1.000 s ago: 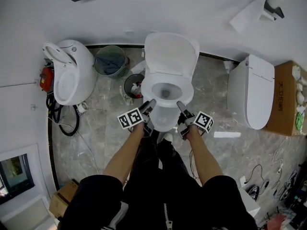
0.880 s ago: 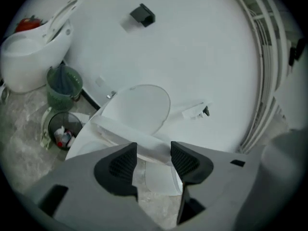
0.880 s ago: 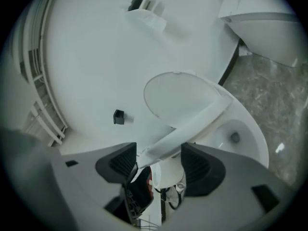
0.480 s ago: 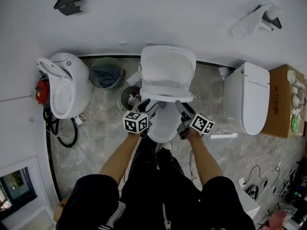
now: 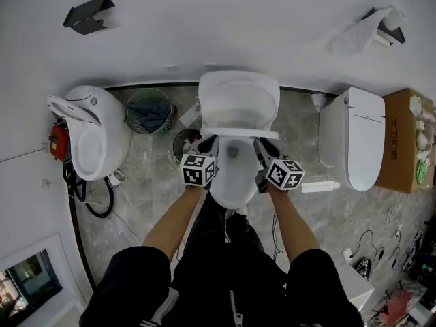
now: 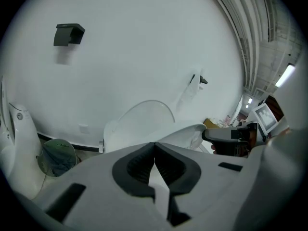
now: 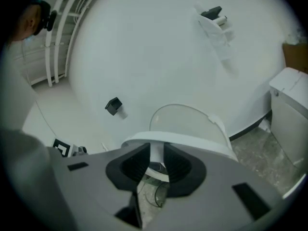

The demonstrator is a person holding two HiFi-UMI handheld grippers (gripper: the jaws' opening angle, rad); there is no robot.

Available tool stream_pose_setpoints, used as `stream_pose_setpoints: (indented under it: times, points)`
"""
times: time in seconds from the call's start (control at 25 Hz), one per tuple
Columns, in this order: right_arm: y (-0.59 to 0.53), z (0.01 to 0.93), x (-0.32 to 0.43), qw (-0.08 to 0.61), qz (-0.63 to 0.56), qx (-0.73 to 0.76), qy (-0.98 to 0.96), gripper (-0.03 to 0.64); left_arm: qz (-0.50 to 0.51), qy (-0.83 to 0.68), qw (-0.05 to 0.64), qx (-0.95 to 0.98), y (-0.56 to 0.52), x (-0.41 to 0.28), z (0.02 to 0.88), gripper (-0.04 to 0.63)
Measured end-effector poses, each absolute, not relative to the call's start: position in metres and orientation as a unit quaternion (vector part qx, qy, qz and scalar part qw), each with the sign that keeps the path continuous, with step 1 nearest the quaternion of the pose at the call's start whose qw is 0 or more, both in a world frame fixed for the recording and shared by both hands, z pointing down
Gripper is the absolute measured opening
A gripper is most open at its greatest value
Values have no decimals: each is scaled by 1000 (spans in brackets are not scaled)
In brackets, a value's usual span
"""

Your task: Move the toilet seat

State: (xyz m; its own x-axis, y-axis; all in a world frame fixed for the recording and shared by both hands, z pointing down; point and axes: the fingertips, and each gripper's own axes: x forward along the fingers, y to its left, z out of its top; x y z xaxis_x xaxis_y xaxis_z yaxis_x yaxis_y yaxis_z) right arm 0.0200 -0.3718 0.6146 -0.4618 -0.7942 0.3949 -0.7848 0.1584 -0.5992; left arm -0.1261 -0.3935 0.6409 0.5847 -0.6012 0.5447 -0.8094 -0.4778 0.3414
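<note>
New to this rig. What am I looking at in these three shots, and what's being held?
No robot here: a person holds a two-jaw gripper in each hand; the marker cubes belong to them. The head view looks down from the person's head; each gripper view looks along that gripper's jaws. On the floor stand the middle toilet, lid up, a left toilet, a right toilet, a bin and a cardboard box. The toilet seat is partly raised. Both pairs of jaws have just been closing: the right gripper clamps the seat's front rim; the left gripper is shut at the rim, nothing clearly pinched.
</note>
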Motion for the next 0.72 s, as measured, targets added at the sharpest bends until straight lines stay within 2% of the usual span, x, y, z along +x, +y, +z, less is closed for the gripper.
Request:
stream_pose_setpoints:
  times: [0.08, 0.2, 0.72]
  points:
    - [-386, 614, 23, -6, -378, -537, 754, 37, 176, -424, 291, 839, -406, -123, 640, 0]
    - [-408, 617, 29, -17, -371, -567, 735, 5, 173, -428, 289, 839, -426, -120, 639, 0]
    - [-490, 625, 30, -49, -371, -600, 707, 5, 184, -422, 277, 843, -511, -110, 646, 0]
